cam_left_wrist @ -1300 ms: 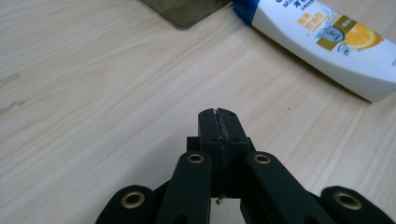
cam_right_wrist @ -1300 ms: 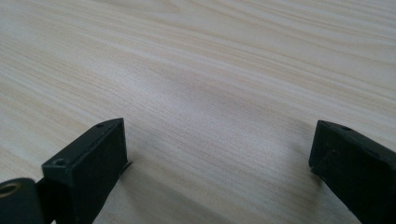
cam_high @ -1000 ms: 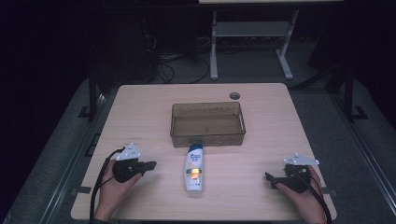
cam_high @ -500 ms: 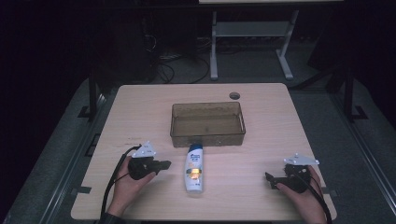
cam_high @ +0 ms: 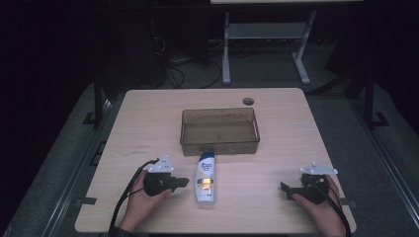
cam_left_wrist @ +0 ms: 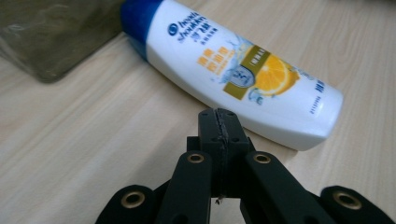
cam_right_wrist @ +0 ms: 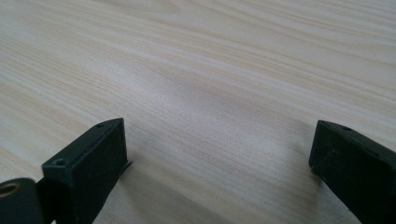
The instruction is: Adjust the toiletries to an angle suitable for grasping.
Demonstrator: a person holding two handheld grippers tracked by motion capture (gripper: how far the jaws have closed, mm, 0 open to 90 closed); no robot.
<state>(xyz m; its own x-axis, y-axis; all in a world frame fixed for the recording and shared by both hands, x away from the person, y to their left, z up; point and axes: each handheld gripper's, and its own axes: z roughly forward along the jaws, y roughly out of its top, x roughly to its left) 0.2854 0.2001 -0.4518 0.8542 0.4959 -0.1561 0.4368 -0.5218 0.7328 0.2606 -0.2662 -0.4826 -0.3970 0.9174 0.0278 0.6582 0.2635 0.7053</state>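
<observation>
A white shampoo bottle with a blue cap and an orange label lies flat on the wooden table, its cap toward a clear brown plastic box. My left gripper sits just left of the bottle, jaws shut with nothing between them. In the left gripper view the closed tips point at the bottle and stand a little short of its side. My right gripper rests near the table's front right, jaws open. The right gripper view has its two pads wide apart over bare wood.
The empty box stands at the table's middle, just behind the bottle. A round cable hole lies at the back of the table. Beyond the table the floor is dark, with cables and a white metal frame.
My left hand and its shut gripper have slid right, toward the bottle. The right hand and the bottle have stayed still.
</observation>
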